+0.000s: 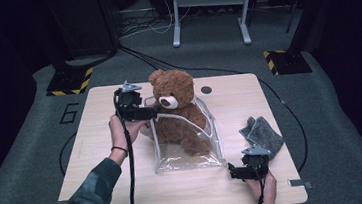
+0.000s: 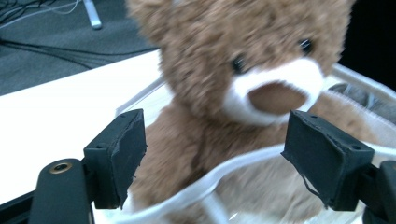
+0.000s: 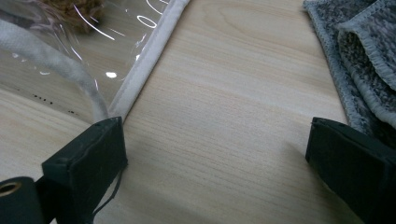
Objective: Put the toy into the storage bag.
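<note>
A brown teddy bear (image 1: 177,107) sits upright inside a clear plastic bag (image 1: 189,156) with white edging in the middle of the wooden table (image 1: 96,125). My left gripper (image 1: 153,113) is level at the bear's chest, at the bag's left rim. In the left gripper view it (image 2: 215,135) stands open, facing the bear (image 2: 243,70); the bag's white rim (image 2: 224,177) runs across below the gap, and the pads press on nothing. My right gripper (image 1: 232,171) rests open by the bag's front right corner. In the right gripper view, bare wood lies between its (image 3: 215,140) jaws.
A folded grey cloth (image 1: 262,133) lies on the table's right side, just beyond my right gripper, and shows as grey cloth (image 3: 359,56) in the right gripper view. A small round hole (image 1: 206,89) sits at the table's far edge. Cables and a metal frame (image 1: 208,9) are on the floor behind.
</note>
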